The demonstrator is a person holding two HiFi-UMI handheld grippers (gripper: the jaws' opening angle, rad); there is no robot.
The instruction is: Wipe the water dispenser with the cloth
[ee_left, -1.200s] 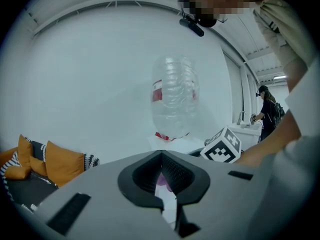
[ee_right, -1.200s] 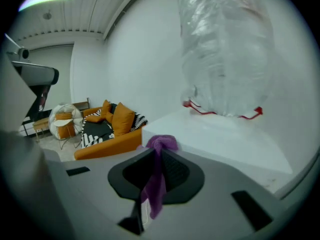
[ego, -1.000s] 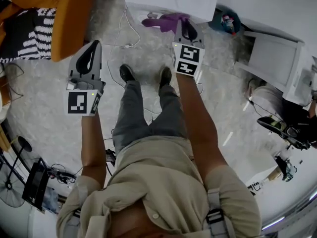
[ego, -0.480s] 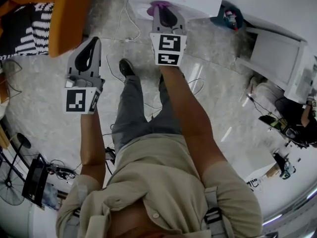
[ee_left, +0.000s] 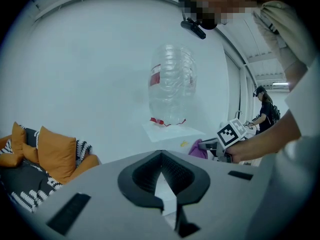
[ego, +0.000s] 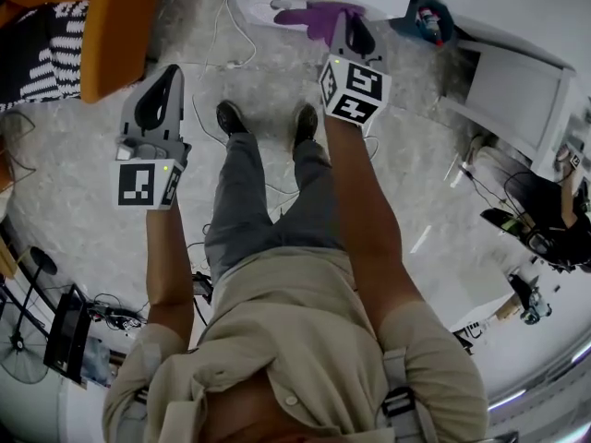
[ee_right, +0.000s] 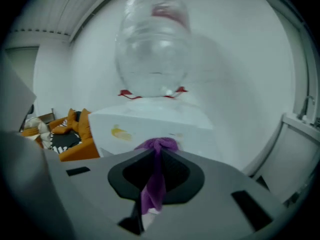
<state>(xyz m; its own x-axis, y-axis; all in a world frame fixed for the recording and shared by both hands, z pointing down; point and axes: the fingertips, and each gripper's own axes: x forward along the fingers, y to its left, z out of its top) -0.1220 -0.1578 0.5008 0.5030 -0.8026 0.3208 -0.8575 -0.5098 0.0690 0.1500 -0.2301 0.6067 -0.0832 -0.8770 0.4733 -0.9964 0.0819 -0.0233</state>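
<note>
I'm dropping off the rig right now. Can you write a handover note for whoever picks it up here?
Right gripper: shut on the purple cloth, held up close to the front of the water dispenser, just below its bottle. Whether the cloth touches the dispenser cannot be told.
Left gripper: shut, empty, off to the left and short of the dispenser.
Done: the cloth is picked up and brought to the dispenser.
Left: a yellowish mark shows on the white face left of the cloth, so the wipe there looks undone. Probably sweep the cloth left over it, then cover the other faces.
</note>
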